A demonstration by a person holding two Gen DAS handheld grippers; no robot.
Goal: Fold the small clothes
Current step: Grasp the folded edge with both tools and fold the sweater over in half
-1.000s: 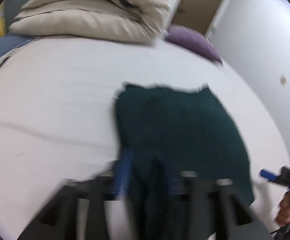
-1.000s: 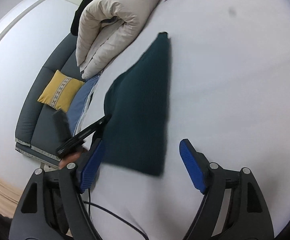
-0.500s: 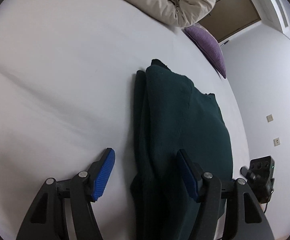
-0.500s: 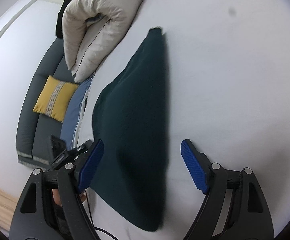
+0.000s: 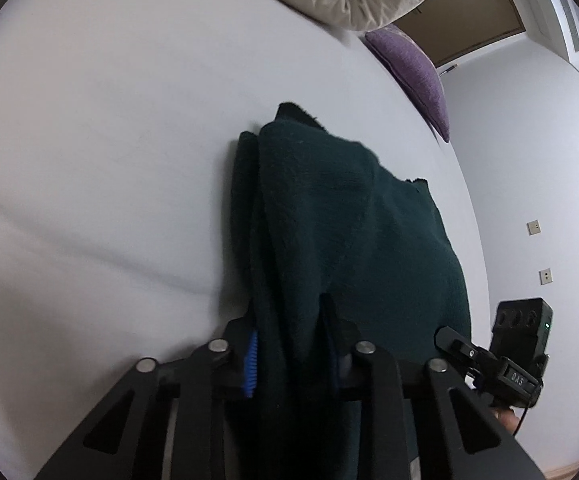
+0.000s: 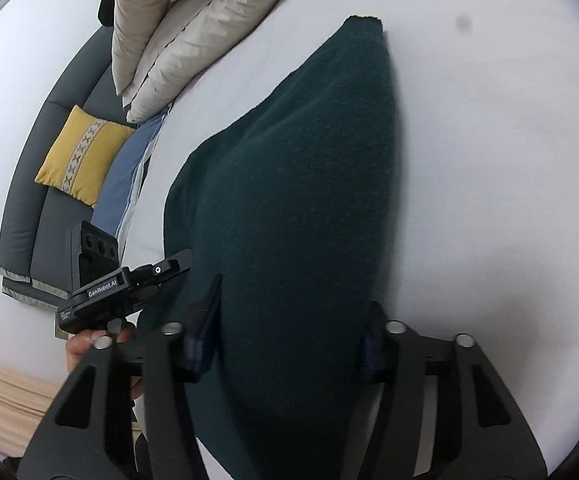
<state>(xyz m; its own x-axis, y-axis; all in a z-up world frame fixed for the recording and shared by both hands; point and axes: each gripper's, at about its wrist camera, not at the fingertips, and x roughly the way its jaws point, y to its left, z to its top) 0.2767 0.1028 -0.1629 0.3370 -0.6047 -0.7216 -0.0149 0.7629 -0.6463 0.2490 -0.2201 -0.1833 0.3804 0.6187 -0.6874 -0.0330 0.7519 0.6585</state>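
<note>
1. Both tools were gaping a moment ago; now the left tool [image 5: 289,344] is closing, pinching the dark green garment [image 5: 349,220].
2. Right tool [image 6: 289,340] closing around the near hem, garment between, grip unclear.
3. Garment sits mid-bed [image 5: 89,160], so another fold looks next.

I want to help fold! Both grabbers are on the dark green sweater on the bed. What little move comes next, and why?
Probably finish the squeeze, then lift the near edge. The left gripper and right gripper are both closing with the dark green sweater between their jaws, and it lies flat on the white bed, so a firm hold should come before any folding.
</note>
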